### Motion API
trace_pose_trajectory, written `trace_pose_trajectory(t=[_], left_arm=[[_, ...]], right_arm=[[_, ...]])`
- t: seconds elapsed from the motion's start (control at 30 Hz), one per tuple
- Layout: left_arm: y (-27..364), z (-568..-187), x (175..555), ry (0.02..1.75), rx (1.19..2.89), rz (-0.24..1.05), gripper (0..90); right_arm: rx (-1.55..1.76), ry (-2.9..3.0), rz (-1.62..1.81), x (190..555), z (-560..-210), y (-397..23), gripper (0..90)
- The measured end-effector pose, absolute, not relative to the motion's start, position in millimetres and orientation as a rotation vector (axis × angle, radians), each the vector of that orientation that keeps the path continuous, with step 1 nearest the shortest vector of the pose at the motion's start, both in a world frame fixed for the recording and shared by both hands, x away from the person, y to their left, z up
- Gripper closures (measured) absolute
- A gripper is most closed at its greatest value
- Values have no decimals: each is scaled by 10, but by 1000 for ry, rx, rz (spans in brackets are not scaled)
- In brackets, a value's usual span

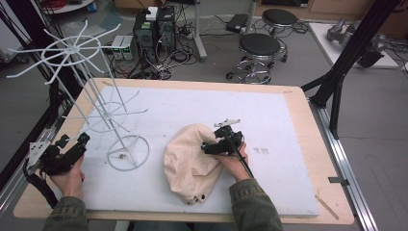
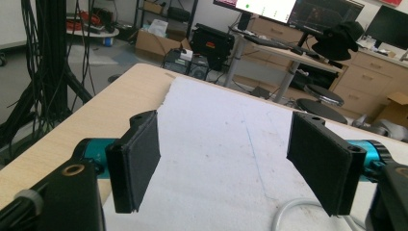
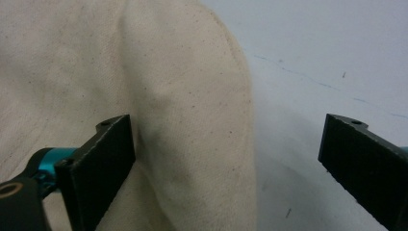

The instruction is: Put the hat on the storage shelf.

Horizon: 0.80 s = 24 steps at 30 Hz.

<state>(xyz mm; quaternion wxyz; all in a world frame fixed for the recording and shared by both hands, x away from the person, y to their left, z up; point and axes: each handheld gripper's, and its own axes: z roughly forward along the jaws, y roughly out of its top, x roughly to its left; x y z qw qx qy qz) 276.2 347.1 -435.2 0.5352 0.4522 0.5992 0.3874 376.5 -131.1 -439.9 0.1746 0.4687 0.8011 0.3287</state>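
Right tongs [image 3: 226, 163] agape over cream hat [image 1: 190, 161]; left tongs [image 2: 226, 163] agape beside white rack [image 1: 103, 110].

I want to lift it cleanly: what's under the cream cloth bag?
The cream cloth bag lies on the white mat, which shows all around it. Whatever sits beneath or inside the cloth is covered. The right gripper stands open over its edge.

Cloth bag [image 1: 190, 161] on the mat [image 1: 192, 101], wire rack [image 1: 103, 113] to its left.
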Motion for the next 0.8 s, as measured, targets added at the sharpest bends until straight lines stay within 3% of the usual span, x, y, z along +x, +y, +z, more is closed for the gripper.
trace_pose_trajectory(t=[0.8], left_arm=[[3455, -4342, 2752, 1412, 1086, 933, 274]], right_arm=[[1340, 2300, 835, 3798, -4444, -1202, 52]])
